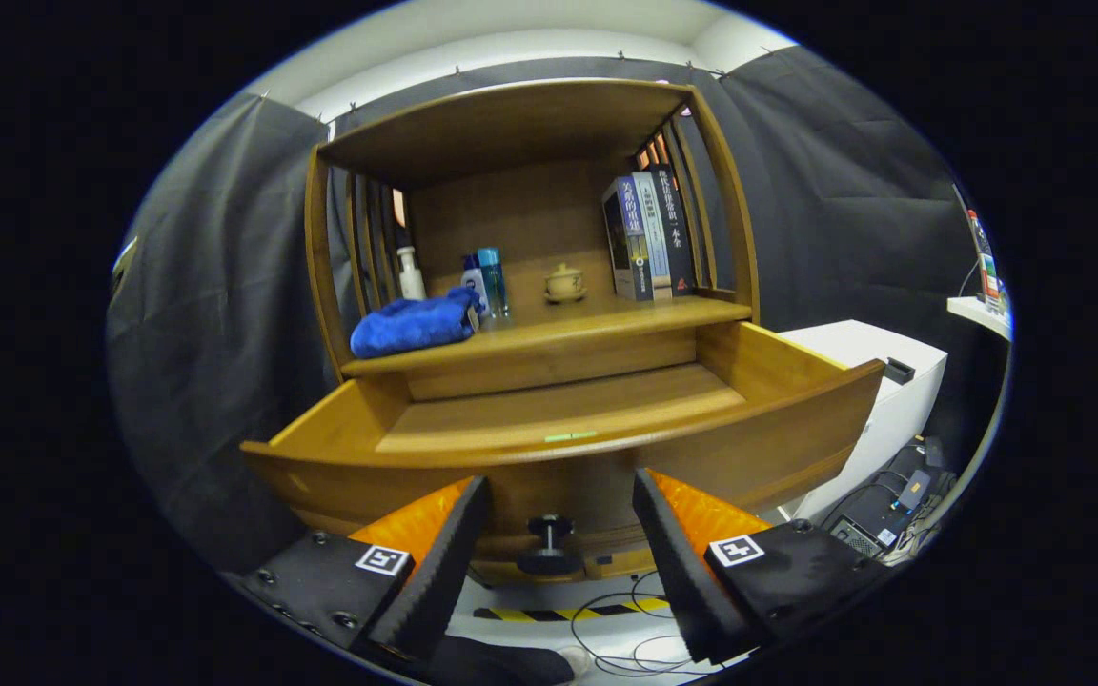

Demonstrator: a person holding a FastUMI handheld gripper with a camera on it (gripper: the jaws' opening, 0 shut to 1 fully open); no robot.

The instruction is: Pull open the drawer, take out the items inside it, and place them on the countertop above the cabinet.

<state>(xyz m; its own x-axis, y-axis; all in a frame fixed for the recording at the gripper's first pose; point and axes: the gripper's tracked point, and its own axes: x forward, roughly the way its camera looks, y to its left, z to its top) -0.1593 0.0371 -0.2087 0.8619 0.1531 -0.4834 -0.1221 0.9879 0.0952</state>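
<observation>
Drawer (568, 419) sits pulled open just ahead of the claw (559, 562), looking bare inside. Claw is wide open, holding nothing, its knob (549, 543) between the fingers. Blue towel (416, 324) lies on the tabletop (606, 319) above.

Books (649, 233) stood upright at the shelf's right end, a small teapot (564, 282) just left of them. White box unit (878, 381) beside the cabinet; cables (620, 629) and striped tape (559, 613) on the floor.
</observation>
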